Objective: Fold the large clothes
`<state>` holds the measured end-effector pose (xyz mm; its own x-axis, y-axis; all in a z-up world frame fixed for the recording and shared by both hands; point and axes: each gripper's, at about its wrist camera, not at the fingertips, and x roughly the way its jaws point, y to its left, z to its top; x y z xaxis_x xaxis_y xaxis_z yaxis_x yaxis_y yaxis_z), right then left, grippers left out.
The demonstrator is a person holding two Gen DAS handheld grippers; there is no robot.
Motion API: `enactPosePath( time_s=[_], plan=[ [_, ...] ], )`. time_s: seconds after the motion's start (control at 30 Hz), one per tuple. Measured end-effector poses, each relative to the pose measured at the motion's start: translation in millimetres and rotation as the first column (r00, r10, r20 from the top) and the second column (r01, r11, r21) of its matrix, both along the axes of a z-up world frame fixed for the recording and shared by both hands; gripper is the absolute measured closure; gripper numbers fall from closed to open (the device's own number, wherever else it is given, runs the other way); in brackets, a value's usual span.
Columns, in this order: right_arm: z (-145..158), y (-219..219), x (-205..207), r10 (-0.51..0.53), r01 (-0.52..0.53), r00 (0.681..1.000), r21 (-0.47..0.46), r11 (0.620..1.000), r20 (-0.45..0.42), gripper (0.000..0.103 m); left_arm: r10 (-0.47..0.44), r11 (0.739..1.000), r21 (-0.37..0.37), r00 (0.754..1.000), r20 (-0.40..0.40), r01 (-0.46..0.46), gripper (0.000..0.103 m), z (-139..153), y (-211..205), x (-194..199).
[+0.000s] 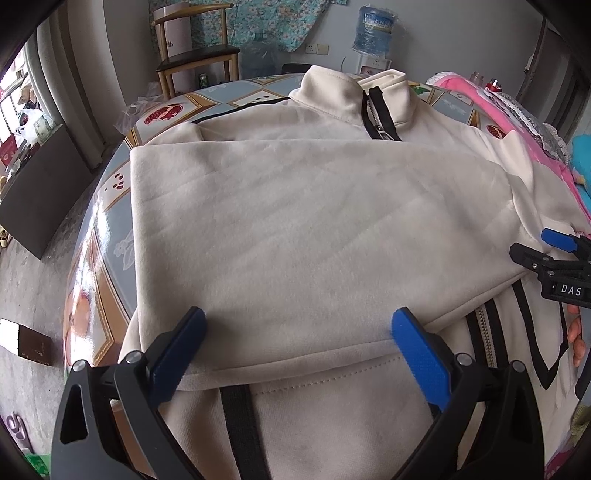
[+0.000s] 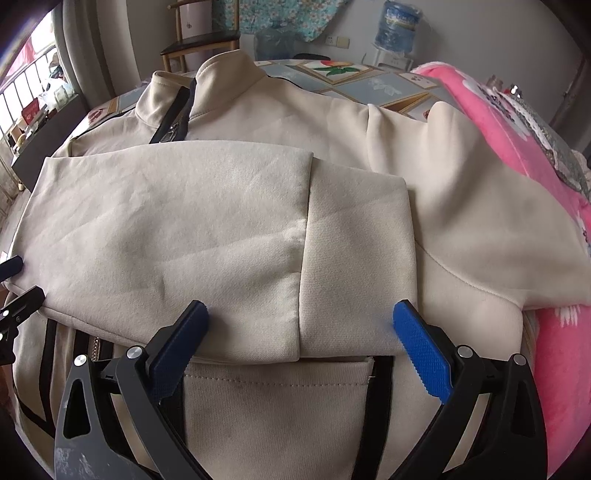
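Observation:
A cream zip-up jacket (image 1: 314, 221) with black trim lies flat on the table, collar (image 1: 351, 96) at the far side. One sleeve (image 2: 184, 240) is folded across the chest, its cuff (image 2: 354, 266) toward the right. My left gripper (image 1: 299, 332) is open, its blue pads over the sleeve's near edge, holding nothing. My right gripper (image 2: 301, 325) is open over the cuff and sleeve end, holding nothing. The right gripper also shows at the right edge of the left wrist view (image 1: 554, 251). The jacket's other sleeve (image 2: 498, 221) spreads toward the pink blanket.
The table (image 1: 110, 229) has a glossy patterned cover. A pink blanket (image 2: 517, 129) lies along the jacket's right side. A wooden chair (image 1: 195, 51) and a water dispenser (image 1: 373, 33) stand behind the table. A dark cabinet (image 1: 33, 192) is at left.

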<state>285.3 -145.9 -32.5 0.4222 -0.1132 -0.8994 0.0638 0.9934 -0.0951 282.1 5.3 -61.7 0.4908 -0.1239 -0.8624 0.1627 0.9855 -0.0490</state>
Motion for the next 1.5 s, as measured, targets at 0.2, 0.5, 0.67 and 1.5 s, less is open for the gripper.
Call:
enactPosePath(
  time_s=[0.2, 0.5, 0.67, 1.5],
  plan=[
    [3, 2, -10, 0.034, -0.033, 0.998, -0.02, 0.999, 0.054, 0.007, 0.013, 1.0, -0.013, 1.0, 0.016, -0.013, 0.004, 1, 1, -2],
    [79, -103, -53, -0.15, 0.139, 0.948, 0.059, 0.989, 0.279, 0.007, 0.002, 1.0, -0.015, 0.995, 0.097, 0.0, 0.004, 16, -2, -9],
    [97, -255, -80, -0.5, 0.432, 0.83, 0.28, 0.857, 0.248, 0.007, 0.018, 1.0, -0.022, 0.998, 0.063, -0.016, 0.004, 5, -3, 0],
    [39, -480, -113, -0.828, 0.72, 0.561, 0.476, 0.505, 0.03, 0.034, 0.064, 0.998, 0.012, 0.995, 0.071, -0.065, 0.004, -2, -2, 14]
  ],
)
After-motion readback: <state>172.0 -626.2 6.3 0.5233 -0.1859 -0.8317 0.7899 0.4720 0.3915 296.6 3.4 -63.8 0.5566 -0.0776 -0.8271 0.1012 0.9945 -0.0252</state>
